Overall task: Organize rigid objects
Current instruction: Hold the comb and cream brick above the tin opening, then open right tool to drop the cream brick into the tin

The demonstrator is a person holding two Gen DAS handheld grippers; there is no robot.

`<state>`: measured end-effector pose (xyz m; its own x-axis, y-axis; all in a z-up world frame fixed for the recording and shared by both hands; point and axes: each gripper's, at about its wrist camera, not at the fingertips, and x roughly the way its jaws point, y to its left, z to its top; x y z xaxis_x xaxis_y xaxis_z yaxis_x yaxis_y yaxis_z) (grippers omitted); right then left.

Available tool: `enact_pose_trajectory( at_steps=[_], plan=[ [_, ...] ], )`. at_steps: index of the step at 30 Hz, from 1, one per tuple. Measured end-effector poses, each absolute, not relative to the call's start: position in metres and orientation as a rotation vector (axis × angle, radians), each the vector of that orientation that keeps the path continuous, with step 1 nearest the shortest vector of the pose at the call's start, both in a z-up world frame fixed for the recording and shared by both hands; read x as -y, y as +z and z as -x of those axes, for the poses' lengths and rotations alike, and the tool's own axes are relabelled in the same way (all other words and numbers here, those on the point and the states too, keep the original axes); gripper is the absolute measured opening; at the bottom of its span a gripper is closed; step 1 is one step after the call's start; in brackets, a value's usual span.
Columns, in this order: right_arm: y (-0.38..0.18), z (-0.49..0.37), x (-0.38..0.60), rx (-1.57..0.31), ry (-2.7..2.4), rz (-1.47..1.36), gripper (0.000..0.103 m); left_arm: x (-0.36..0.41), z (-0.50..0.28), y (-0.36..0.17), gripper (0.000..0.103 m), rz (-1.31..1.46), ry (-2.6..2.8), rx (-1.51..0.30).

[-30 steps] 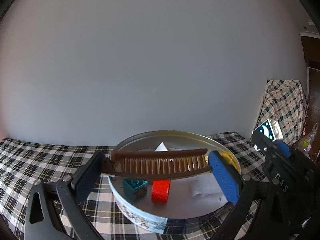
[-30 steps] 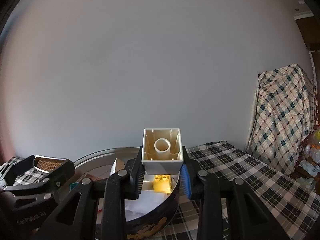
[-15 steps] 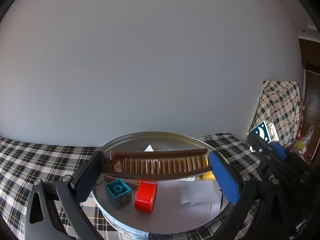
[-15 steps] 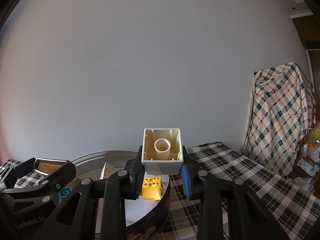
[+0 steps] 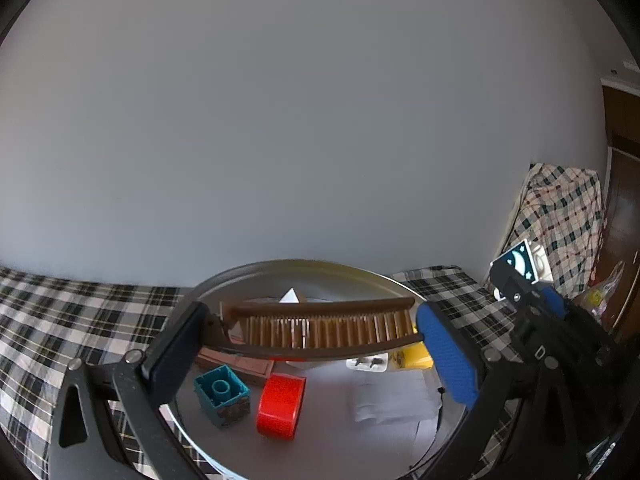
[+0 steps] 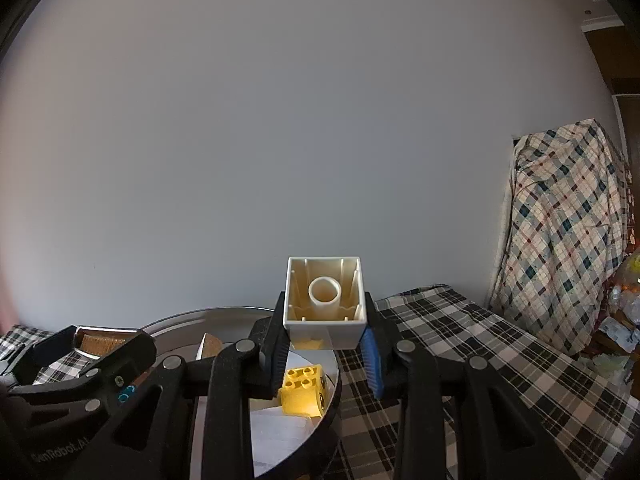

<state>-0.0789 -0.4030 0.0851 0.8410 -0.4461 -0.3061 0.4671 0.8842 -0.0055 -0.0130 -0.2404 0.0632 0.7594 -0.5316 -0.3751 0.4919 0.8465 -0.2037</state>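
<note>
1. The left gripper (image 5: pixel 308 344) is clamped on a brown comb (image 5: pixel 320 326), which spans crosswise between the two pads with its teeth hanging down; one pad presses each end
2. The comb hangs above the round metal tin (image 5: pixel 320 270), over its near half, clear of the things lying inside
3. In the tin lie a teal block (image 5: pixel 222 394) and a red block (image 5: pixel 280 404) side by side towards its near-left rim, a brown wooden piece (image 5: pixel 240 362) just behind them, a yellow block (image 6: pixel 302 390) against its right rim, and white paper (image 5: pixel 392 400) on the floor
4. The right gripper (image 6: pixel 326 344) is clamped on a cream hollow block (image 6: pixel 324 300), open underside facing the camera, pads pressing its two side walls
5. That block hangs over the tin's right rim, directly above the yellow block
6. The tin stands on a checked tablecloth (image 6: pixel 460 340) near the table's far edge by the wall
7. The step in hand appears to be delivery: both held things are poised above the tin, neither yet let go
8. The next move probably calls for lowering each into a bare patch of the tin floor, the comb needing the most room since it stretches across much of the tin's width, then parting the pads
9. The cream block risks landing on the yellow one or catching the rim if released where it hangs
</note>
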Motion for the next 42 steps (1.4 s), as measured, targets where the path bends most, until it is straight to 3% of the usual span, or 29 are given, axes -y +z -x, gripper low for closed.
enact_pose_trajectory(
  at_steps=[23, 42],
  plan=[
    [0.08, 0.015, 0.411, -0.435, -0.421, -0.082, 0.034, 0.237, -0.042, 0.071, 0.103, -0.003, -0.46, -0.552],
    [0.049, -0.073, 0.463, -0.867, -0.271, -0.418, 0.034, 0.265, -0.116, 0.057, 0.103, -0.058, -0.472, -0.96]
  ],
)
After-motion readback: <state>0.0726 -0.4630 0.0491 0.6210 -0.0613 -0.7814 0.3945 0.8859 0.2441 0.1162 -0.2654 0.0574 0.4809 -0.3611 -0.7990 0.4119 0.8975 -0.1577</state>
